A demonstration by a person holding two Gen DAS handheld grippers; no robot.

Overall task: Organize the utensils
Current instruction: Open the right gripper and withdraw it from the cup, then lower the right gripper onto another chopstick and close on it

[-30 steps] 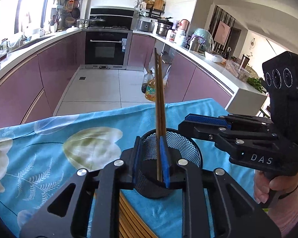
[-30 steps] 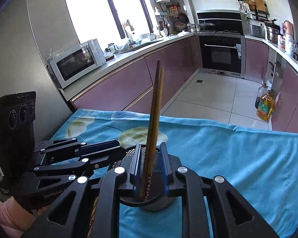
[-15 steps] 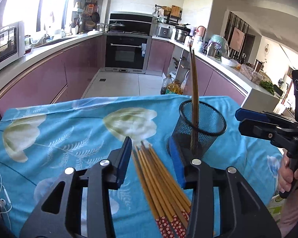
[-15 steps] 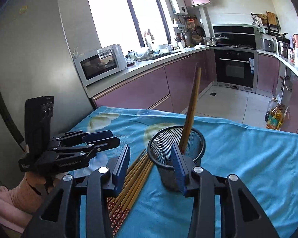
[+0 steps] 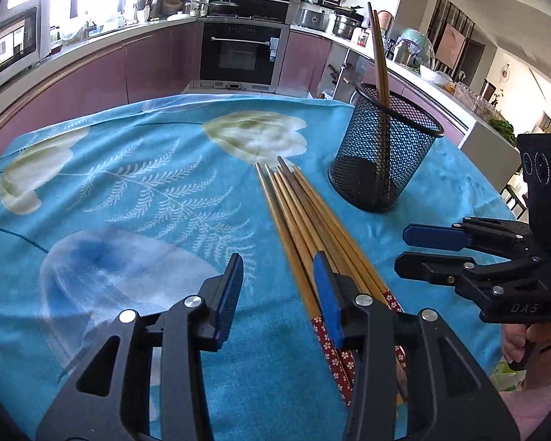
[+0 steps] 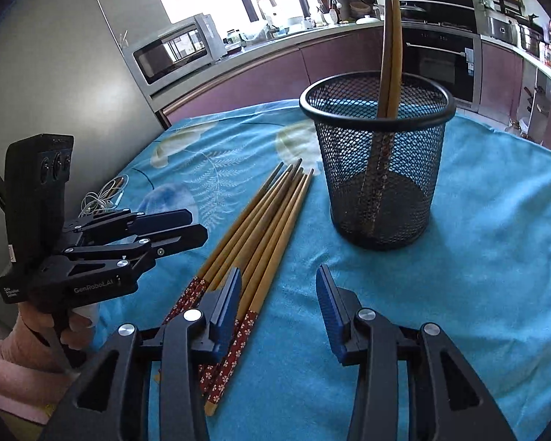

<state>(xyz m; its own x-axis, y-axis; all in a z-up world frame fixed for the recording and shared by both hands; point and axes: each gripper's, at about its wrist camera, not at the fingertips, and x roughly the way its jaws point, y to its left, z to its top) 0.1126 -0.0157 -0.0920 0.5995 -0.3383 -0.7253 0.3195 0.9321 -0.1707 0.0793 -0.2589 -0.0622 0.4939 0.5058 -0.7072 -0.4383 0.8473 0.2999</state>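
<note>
A kitchen with purple cabinets and an oven lies behind a counter [image 5: 110, 191] spread with a blue flowered cloth. On it a black mesh cup [image 5: 384, 150] stands upright with two chopsticks [image 5: 380, 58] leaning in it, and just beside the cup a loose bundle of chopsticks [image 5: 305, 217] lies flat, tips toward the cup, red patterned ends toward the person. The left hand-held gripper [image 5: 277, 294] has just been opening and stands open and empty, its right finger over the bundle's near part; the right hand-held gripper [image 6: 279, 299] has likewise just been opening, holds nothing, and its left finger hangs above the patterned ends. The step in hand looks like fetching the next pair. To do it well, each hand-held gripper should likely settle on one outer stick or pair, straddle it squarely near the patterned end, and close only when the pads flank the wood and not the cloth. Sticks packed this tightly may roll or drag neighbours, so a slow lift, then tipping upright before lowering into the cup, seems wise
</note>
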